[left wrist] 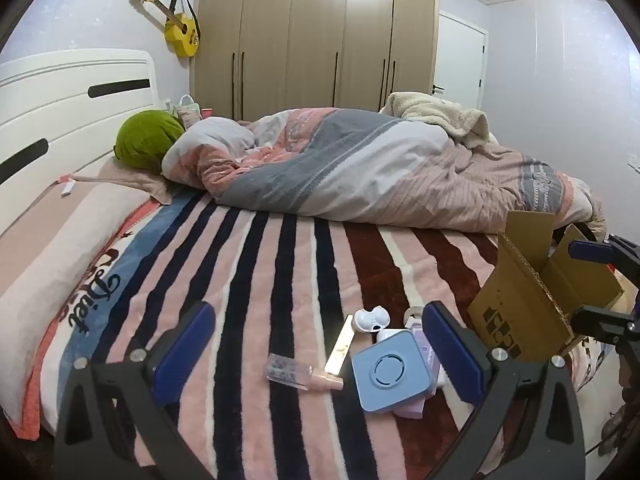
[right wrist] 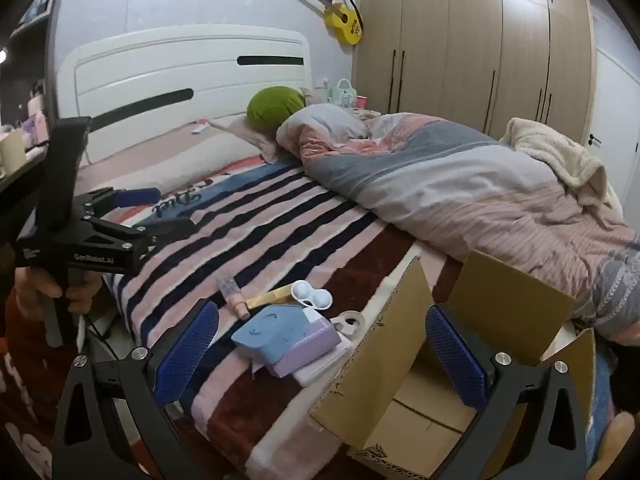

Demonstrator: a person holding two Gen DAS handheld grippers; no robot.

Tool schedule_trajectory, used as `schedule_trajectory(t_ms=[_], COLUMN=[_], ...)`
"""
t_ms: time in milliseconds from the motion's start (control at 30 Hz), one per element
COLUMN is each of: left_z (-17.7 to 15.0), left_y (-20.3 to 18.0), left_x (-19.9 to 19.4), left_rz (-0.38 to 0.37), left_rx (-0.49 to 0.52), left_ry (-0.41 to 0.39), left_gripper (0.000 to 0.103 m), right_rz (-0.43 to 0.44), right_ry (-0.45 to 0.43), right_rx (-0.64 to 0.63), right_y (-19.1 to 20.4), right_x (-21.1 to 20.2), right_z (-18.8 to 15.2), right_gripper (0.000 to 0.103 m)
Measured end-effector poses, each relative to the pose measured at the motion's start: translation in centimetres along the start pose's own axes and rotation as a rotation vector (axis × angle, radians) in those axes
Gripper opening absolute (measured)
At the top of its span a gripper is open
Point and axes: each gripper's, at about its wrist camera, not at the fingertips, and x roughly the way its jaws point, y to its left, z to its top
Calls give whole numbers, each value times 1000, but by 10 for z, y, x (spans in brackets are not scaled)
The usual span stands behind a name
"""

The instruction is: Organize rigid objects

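A pile of small items lies on the striped blanket (left wrist: 256,280): a blue square box (left wrist: 392,376) on a lilac box (right wrist: 306,346), a white contact-lens case (left wrist: 371,319), a pink clear-capped tube (left wrist: 304,376), a yellowish flat stick (left wrist: 340,346) and a tape roll (right wrist: 352,322). An open cardboard box (right wrist: 460,360) stands at the bed's right edge, also in the left wrist view (left wrist: 532,300). My left gripper (left wrist: 320,348) is open just above the pile, empty. My right gripper (right wrist: 322,350) is open, empty, between the pile and the cardboard box.
A rumpled pink-grey duvet (left wrist: 360,168) and a green pillow (left wrist: 146,144) cover the far half of the bed. A white headboard (left wrist: 72,96) is at left, wardrobes (left wrist: 320,36) behind. The bed's near edge drops to the floor.
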Motion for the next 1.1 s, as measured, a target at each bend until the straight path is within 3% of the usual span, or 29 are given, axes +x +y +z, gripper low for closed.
schedule_trajectory(t_ms=[467, 1100], left_z=[3, 1], left_y=[-10, -17], left_x=[-7, -7], left_rz=[-68, -95], left_rx=[14, 32], left_ry=[-4, 6], left_gripper=[103, 103], right_rz=[-21, -15], right_ry=[-10, -3], right_rx=[0, 42], right_y=[-3, -10], right_x=[-1, -5], right_z=[-3, -6], right_gripper=[103, 103])
